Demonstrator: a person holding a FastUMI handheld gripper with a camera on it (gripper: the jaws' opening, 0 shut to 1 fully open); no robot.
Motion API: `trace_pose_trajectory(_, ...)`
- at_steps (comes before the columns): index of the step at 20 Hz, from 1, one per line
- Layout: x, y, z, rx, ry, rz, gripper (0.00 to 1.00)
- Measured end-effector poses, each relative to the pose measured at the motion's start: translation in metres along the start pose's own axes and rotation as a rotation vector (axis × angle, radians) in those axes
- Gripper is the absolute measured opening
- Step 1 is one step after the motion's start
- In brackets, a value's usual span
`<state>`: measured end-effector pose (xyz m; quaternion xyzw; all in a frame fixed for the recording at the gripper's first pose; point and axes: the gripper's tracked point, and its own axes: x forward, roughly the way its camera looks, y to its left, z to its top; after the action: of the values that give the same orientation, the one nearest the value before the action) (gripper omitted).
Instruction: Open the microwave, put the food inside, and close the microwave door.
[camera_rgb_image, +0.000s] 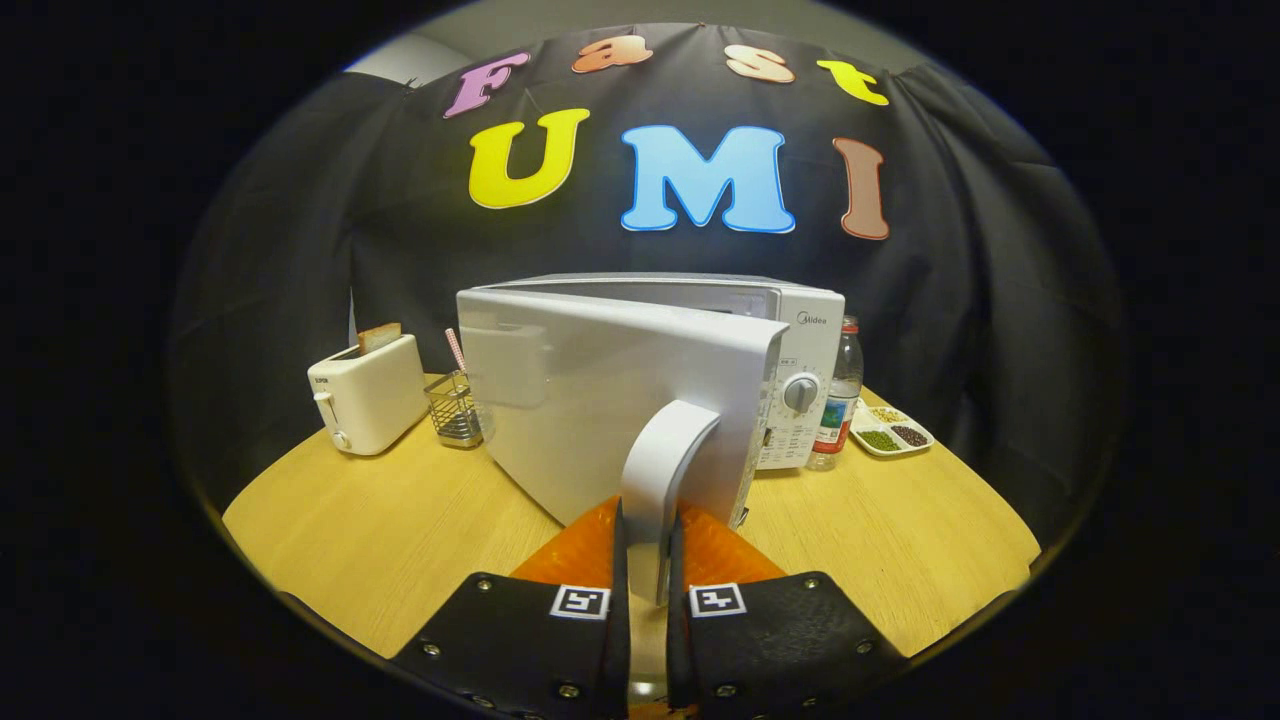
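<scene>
One step of three looks partly done here, going by the gripper view. The gripper (648, 590) has its jaws pinched onto the microwave door handle (662, 470), one finger on each side of that pale curved bar, so both are pressing on it. The microwave door (600, 400) is swung out partway from the microwave (800, 320), hinged on the toaster side, and its outer face points toward the camera. So the opening is underway, but I'd guess it needs more swing before anything fits in.

The cavity is hidden behind the door, so I can't tell whether there's food in there. Judging from the jaws being busy with the handle, loading and closing are both still to come.

As for the food itself, honestly not sure which item is meant. There's a slice of toast (379, 337) sticking up out of the white toaster (367, 395) beside the door's hinge edge, and a divided snack tray (890, 432) with beans or seeds in it on the far side of the microwave, just past a plastic bottle (838, 400) that stands next to the control panel with its dial (800, 393). Could be either.

A wire mesh holder (455, 410) with a straw sits between toaster and door. Everything's on a light wooden surface (380, 540).
</scene>
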<state>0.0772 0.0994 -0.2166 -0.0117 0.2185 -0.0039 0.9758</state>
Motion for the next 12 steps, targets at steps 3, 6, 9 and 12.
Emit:
trace_pose_trajectory(3,-0.014,0.021,-0.006,-0.002,0.016,0.019,0.19)
trace_pose_trajectory(6,-0.030,0.043,-0.014,-0.008,0.029,0.047,0.20)
trace_pose_trajectory(9,-0.042,0.067,-0.022,-0.017,0.047,0.074,0.20)
trace_pose_trajectory(12,-0.055,0.090,-0.030,-0.037,0.061,0.106,0.20)
